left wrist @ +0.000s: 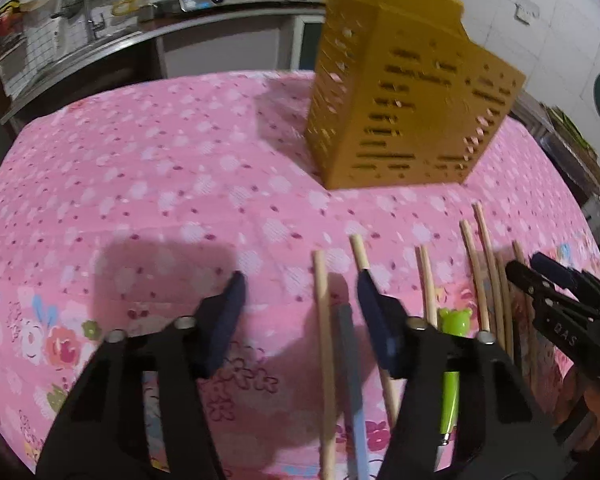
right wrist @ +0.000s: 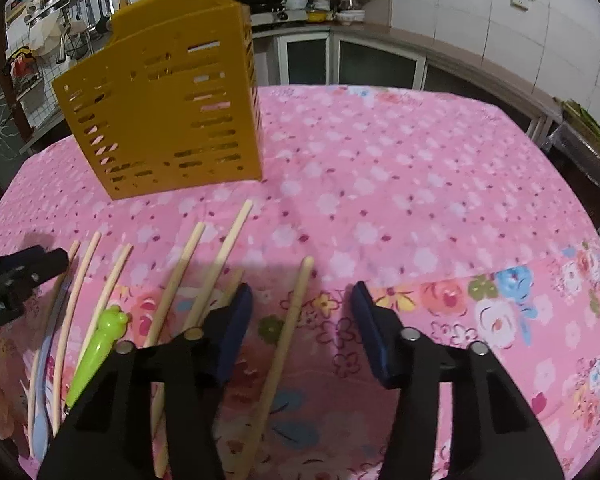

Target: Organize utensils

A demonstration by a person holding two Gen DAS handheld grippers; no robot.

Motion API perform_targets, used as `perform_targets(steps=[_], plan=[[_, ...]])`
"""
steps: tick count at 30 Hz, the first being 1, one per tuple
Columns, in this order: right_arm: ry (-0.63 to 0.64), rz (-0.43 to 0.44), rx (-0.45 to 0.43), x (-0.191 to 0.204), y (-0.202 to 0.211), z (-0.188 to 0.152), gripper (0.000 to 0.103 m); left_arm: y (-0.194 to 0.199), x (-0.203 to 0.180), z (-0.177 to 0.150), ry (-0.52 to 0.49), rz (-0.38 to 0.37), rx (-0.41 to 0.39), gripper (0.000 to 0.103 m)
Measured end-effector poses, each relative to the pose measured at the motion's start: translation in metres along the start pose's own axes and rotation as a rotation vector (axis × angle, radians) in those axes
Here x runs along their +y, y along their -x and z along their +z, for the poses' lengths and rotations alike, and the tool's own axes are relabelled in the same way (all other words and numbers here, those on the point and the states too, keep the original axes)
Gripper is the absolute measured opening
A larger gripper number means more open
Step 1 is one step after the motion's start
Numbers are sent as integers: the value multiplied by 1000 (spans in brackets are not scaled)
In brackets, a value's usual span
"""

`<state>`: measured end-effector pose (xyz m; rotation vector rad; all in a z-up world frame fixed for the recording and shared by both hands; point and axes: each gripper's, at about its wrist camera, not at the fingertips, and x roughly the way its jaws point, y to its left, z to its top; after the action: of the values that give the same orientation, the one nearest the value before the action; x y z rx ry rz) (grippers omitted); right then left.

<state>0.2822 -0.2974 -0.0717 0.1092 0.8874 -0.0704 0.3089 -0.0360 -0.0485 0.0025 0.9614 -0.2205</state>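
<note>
Left gripper (left wrist: 300, 304): jaws wide, empty | wooden chopsticks (left wrist: 325, 340), green frog-handled utensil (left wrist: 451, 368): loose on pink tablecloth (left wrist: 140, 168), 6 o'clock of yellow slotted holder (left wrist: 404, 100) | right gripper (right wrist: 300, 312): wide, empty | progress: nothing visibly stowed; all pieces remain.

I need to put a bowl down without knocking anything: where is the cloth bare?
Bare: tablecloth right of the yellow holder, and cloth left of it, ahead of the left gripper. Crowded: the row of chopsticks and green utensil before the holder.
</note>
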Motion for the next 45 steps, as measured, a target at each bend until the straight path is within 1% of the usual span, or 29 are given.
perform_targets(steps=[3, 4, 6, 7, 9, 15, 17, 19, 22, 28, 29, 31, 32, 37, 42, 45], plan=[[-2, 4, 3, 0, -2, 1, 45, -6, -4, 1, -13, 16, 18, 43], [-2, 6, 4, 1, -3, 2, 44, -6, -4, 2, -13, 17, 20, 39], [-1, 10, 5, 1, -4, 2, 38, -9, -3, 3, -5, 24, 29, 32], [1, 12, 6, 2, -4, 3, 37, -9, -3, 4, -2, 29, 31, 28], [7, 18, 6, 4, -7, 5, 30, -12, -2, 6, 1, 36, 35, 26], [12, 15, 3, 7, -7, 6, 26, -15, -3, 9, -11, 55, 42, 19], [12, 13, 2, 8, -7, 6, 26, -15, 0, 10, 2, 50, 41, 15], [10, 15, 1, 8, -8, 6, 26, -15, 4, 10, 17, 45, 41, 9], [4, 14, 6, 8, -9, 7, 26, -16, 6, 12, 28, 42, 41, 8], [6, 6, 42, 8, -11, 13, 25, -17, 0, 12, 14, 82, 44, 6], [4, 7, 51, 7, -11, 14, 23, -17, 0, 12, 12, 86, 45, 6], [-3, 12, 74, 5, -13, 19, 16, -17, -1, 13, 11, 94, 53, 6], [-4, 15, 82, 5, -14, 20, 10, -17, -2, 14, 12, 96, 59, 6], [-36, 54, 122, -5, -17, 27, 8, -17, -1, 16, 18, 96, 63, 5], [-52, 79, 116, -7, -10, 29, 6, -12, 5, 15, 52, 69, 63, 4], [-51, 95, 79, -10, 2, 33, 6, 2, 10, 13, 64, 50, 19, 4]])
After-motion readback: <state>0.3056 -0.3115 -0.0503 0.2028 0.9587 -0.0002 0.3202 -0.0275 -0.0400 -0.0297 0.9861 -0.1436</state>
